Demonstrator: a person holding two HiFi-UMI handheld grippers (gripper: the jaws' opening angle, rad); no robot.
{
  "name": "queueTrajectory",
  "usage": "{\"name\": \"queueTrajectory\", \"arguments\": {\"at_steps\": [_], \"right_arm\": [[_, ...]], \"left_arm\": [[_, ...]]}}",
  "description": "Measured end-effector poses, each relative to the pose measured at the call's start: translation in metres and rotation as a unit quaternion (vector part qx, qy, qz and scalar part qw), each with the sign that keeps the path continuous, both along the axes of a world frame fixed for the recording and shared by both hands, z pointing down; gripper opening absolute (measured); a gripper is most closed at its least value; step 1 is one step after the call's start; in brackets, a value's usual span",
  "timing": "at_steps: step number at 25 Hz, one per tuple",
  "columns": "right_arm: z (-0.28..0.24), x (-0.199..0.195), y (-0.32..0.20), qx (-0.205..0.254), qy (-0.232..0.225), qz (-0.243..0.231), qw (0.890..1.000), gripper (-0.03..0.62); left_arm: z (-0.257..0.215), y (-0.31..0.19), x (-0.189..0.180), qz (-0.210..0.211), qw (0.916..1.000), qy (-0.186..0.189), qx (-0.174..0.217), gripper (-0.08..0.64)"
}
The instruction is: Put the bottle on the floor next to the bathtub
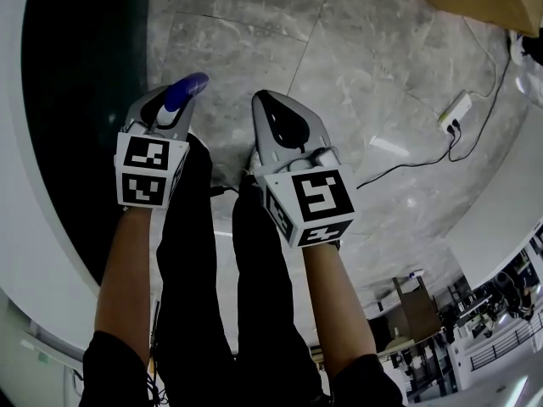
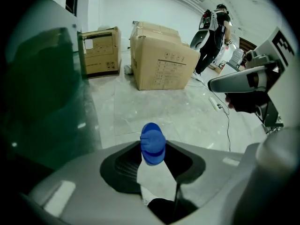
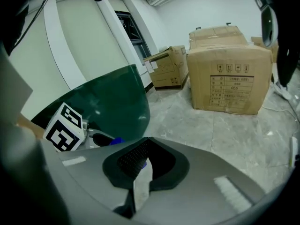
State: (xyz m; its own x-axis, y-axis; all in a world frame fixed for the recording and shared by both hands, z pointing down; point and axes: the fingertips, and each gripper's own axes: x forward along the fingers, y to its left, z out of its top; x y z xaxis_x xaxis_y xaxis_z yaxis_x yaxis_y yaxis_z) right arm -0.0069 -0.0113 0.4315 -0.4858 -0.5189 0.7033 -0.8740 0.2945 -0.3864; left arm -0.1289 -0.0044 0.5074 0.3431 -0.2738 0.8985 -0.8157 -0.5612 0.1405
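Grey marble tiles are covering the floor [image 1: 356, 83], which is catching pale streaks of ceiling light. A white power strip [image 1: 456, 108] is lying on it, its black cable [image 1: 405, 167] trailing away. A large cardboard box [image 3: 229, 78] and a smaller one [image 3: 168, 67] are standing near the white wall [image 3: 206, 8]. A dark-framed window [image 3: 132, 29] is showing beside them. The dark green bathtub [image 3: 108, 102] is curving along the floor's edge. A person [image 2: 213, 32] is standing farther back.

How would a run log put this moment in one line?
left gripper: jaws shut on bottle | right gripper: jaws shut, empty | bottle: held off floor beside bathtub, not yet set down
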Motion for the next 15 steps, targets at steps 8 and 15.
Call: {"name": "queueTrajectory", "arguments": {"at_steps": [8,15], "right_arm": [[0.051,-0.006,0.012,-0.024,-0.003,-0.010,1.000,0.017],[0.093,-0.006,0.026,-0.041,-0.003,-0.012,0.999,0.017]], "left_arm": [[0.046,0.008,-0.001,-0.002,0.9999,-0.004,-0.016,0.147],[0.085,0.017,-0.004,-0.002,0.9996,-0.010,-0.026,0.146]]}}
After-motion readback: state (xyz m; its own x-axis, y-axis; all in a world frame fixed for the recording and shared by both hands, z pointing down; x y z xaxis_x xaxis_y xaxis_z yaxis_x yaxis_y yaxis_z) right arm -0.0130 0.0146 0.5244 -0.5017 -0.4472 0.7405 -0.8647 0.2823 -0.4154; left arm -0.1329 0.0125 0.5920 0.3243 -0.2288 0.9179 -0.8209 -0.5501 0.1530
